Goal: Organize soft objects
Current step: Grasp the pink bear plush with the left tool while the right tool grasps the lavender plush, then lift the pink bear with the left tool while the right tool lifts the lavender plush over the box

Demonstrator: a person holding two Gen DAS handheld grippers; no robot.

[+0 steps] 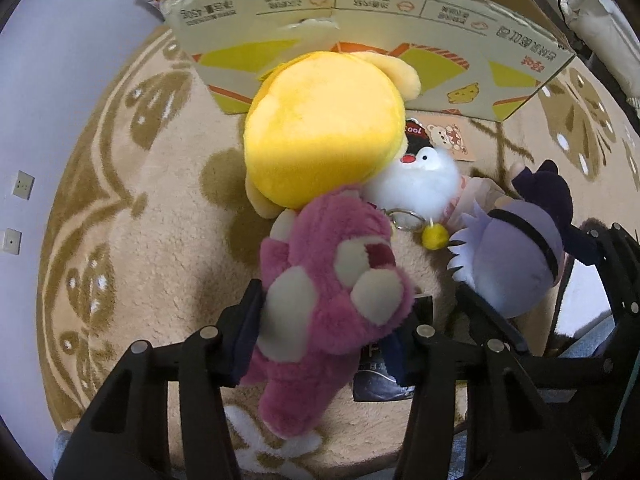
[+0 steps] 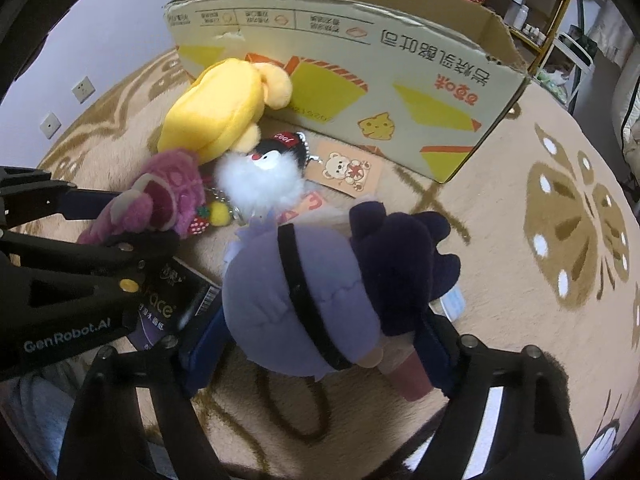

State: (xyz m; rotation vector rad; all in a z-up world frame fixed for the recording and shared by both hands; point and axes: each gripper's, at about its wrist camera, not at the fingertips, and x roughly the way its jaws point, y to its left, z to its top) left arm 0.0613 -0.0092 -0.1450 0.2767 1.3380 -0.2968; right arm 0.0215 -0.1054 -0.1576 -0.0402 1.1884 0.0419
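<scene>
The left gripper (image 1: 328, 328) is clenched on the pink bear (image 1: 332, 292), low over the rug (image 1: 160, 240). The right gripper (image 2: 320, 344) grasps the purple doll (image 2: 296, 292); its contact with the rug is unclear. The yellow plush (image 1: 320, 128) leans against the box (image 1: 360, 20), penguin (image 1: 416, 184) beside it.

Legible text: "GenRobot.AI" in pale letters on the left gripper (image 2: 132, 236) body, right wrist view. "Cool" in white on the penguin plush's red cap (image 2: 285, 140). Cardboard box (image 2: 400, 92) carries inverted Chinese print and "450g" (image 1: 204, 10). Dark packet (image 2: 176, 300) shows partial "ace".
</scene>
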